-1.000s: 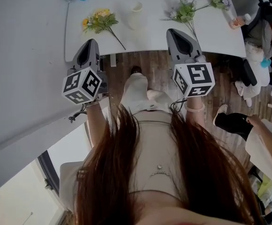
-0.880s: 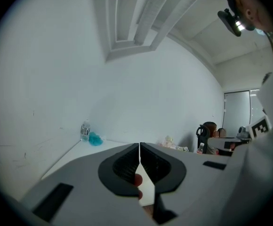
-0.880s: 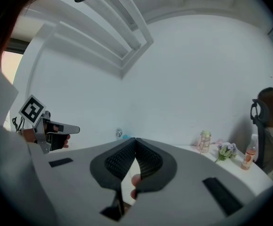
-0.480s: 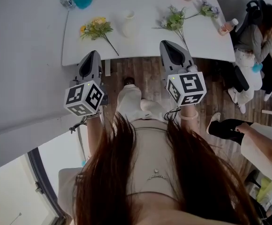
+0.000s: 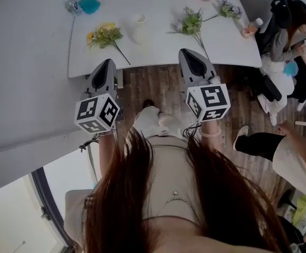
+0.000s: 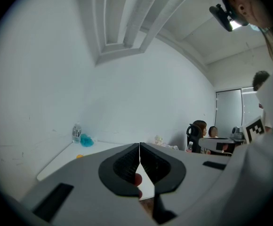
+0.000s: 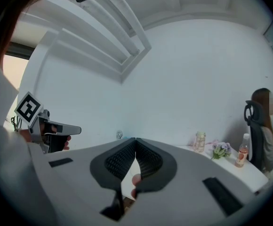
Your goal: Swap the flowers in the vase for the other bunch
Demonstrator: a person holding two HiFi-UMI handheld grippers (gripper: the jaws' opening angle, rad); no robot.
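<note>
A white table (image 5: 158, 49) stands ahead of me. On it lie a yellow flower bunch (image 5: 105, 36) at the left and a green and purple bunch (image 5: 191, 23) right of centre. A white vase (image 5: 139, 28) stands between them, and no flowers show in it. A smaller purple bunch (image 5: 228, 8) lies farther back. My left gripper (image 5: 109, 62) and right gripper (image 5: 187, 52) are held level near the table's front edge, both shut and empty. The left gripper (image 6: 139, 145) and right gripper (image 7: 135, 139) show their pads pressed together.
A clear bottle (image 5: 70, 4) and a teal object (image 5: 89, 5) sit at the table's far left corner. An orange drink bottle (image 5: 250, 26) stands at the right end. People sit at the right (image 5: 287, 25). Another person's leg (image 5: 258, 141) is on the wooden floor.
The view has drawn back from the table, so more of its top shows. Both grippers came back with it and stayed shut. The flowers and vase have not moved on the table.
</note>
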